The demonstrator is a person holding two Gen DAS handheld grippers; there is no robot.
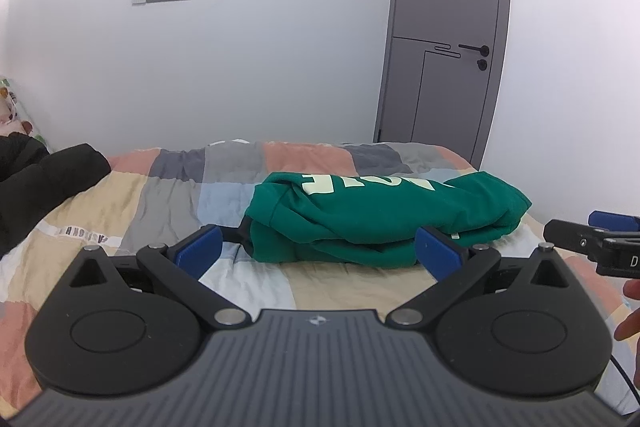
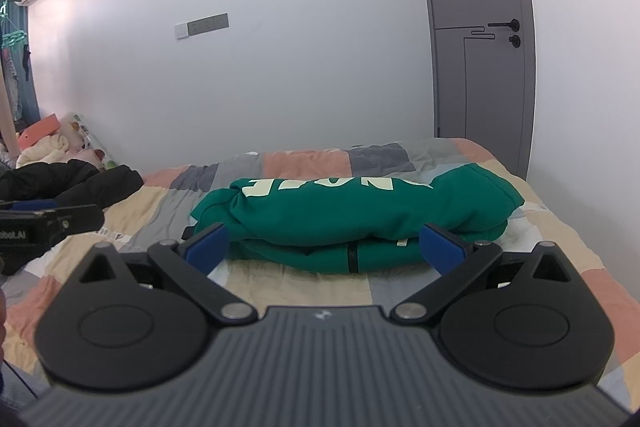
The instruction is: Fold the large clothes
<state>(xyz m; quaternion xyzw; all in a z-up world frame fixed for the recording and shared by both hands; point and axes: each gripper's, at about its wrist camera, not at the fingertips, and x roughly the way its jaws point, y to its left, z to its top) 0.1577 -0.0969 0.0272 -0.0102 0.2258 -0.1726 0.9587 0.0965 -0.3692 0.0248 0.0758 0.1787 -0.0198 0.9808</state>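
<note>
Fingers of left gripper (image 1: pixel 320 247) and right gripper (image 2: pixel 324 247) stand wide, empty, before the folded green sweatshirt (image 2: pixel 352 219); folding seems finished.

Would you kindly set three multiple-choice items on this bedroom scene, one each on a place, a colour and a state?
1. Where does the black garment lie relative to the sweatshirt?
A. on top of it
B. apart, on the left part of the bed
C. on the floor

2. What colour is the folded sweatshirt?
A. green
B. red
C. yellow

3. How stand the left gripper and right gripper?
A. both shut on cloth
B. one shut
C. both open, holding nothing

Key: B, bare patchwork quilt separates them; A, green with pale lettering; C, the blue fingers spread wide, as in the right view.
</note>
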